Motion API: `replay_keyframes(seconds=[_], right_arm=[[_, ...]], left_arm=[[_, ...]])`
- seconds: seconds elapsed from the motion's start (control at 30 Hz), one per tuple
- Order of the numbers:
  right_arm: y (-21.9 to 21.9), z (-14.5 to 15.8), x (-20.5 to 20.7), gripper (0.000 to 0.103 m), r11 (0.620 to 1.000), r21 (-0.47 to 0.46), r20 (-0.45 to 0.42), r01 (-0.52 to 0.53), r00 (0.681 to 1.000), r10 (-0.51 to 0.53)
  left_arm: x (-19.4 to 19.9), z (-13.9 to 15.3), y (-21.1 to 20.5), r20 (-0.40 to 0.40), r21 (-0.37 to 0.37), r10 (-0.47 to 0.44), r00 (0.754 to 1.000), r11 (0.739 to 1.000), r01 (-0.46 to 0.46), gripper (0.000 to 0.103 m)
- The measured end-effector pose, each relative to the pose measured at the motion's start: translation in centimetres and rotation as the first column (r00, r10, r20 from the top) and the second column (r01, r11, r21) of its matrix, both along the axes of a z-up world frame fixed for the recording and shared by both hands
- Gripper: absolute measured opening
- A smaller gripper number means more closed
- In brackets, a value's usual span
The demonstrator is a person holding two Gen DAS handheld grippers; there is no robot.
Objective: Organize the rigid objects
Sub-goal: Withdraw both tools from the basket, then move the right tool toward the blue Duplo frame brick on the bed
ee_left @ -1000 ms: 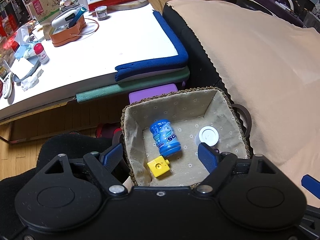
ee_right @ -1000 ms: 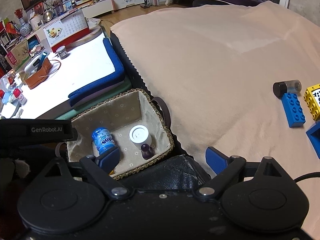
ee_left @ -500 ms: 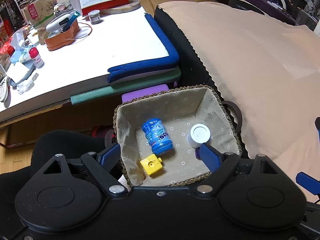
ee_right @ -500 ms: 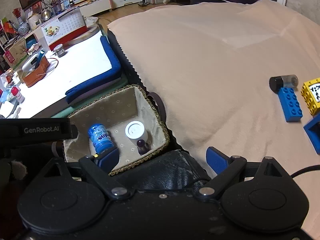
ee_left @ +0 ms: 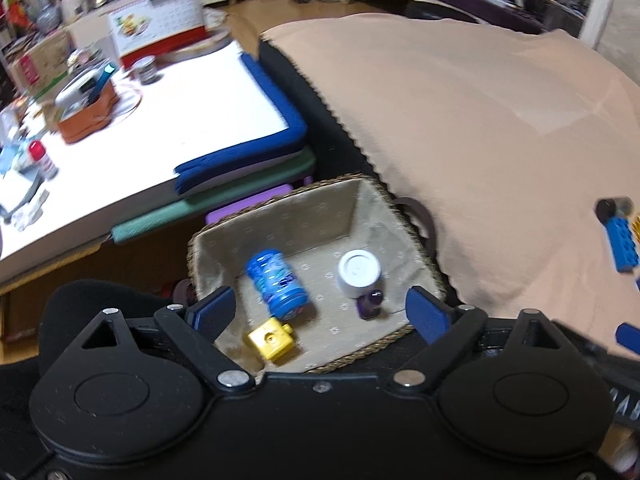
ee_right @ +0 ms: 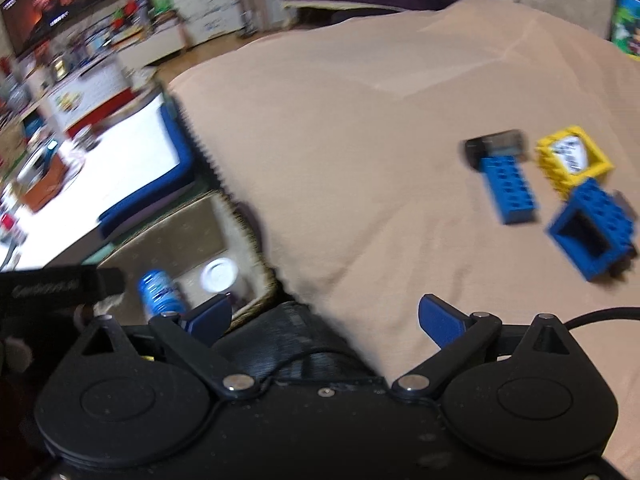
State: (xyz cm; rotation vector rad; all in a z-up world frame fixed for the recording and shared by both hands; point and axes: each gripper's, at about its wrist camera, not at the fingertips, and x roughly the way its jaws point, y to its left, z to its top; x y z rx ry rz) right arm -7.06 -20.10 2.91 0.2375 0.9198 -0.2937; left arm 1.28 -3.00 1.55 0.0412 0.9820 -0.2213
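1. The left tool (ee_left: pixel 320 312) hangs over the woven basket (ee_left: pixel 280 212), its jaws wide and opening, gripping nothing.
2. In the basket – yellow block (ee_left: pixel 272 338) at 6 o'clock, blue can (ee_left: pixel 278 284) lying at 9, white-capped jar (ee_left: pixel 359 272) at 2.
3. The right tool (ee_right: pixel 325 318) is empty, jaws opening wide – above the beige blanket (ee_right: pixel 360 128).
4. Farther off at 2 o'clock lie a blue brick (ee_right: pixel 508 190), a yellow brick (ee_right: pixel 572 158) and a hollow blue brick (ee_right: pixel 592 232).

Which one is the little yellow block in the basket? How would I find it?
Look for the woven basket with the pale lining, sitting on the floor beside the big peach blanket. Inside lie a blue bottle, a white cup and a small purple thing. The yellow block is the only yellow, boxy piece, nearest the camera.
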Motion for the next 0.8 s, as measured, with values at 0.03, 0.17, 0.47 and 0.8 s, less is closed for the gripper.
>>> replay_keyframes(seconds=[0.03, 0.17, 0.47, 0.8], right_arm=[[-0.7, 0.0, -0.4, 0.1, 1.0, -0.003, 0.007, 0.027, 1.0, -0.027], [-3.5, 0.2, -2.2, 0.098, 0.993, 0.002, 0.032, 0.119, 0.992, -0.12], [-9.5, 0.1, -5.1, 0.095, 0.945, -0.079, 0.07, 0.316, 0.948, -0.311], [-15.2, -0.1, -4.4, 0.09, 0.885, -0.141, 0.087, 0.444, 0.896, -0.436]], left_arm=[[-0.1, 0.0, -0.3, 0.006, 0.003, -0.013, 1.0, 1.0, 0.013, 0.089], [-0.6, 0.1, -1.2, 0.02, 0.014, -0.049, 0.999, 0.999, 0.048, 0.089], [-1.2, -0.2, -2.6, 0.0, 0.002, -0.079, 0.997, 0.997, 0.079, 0.089], [-2.7, -0.1, -4.7, 0.025, 0.008, -0.155, 0.988, 0.988, 0.155, 0.089]])
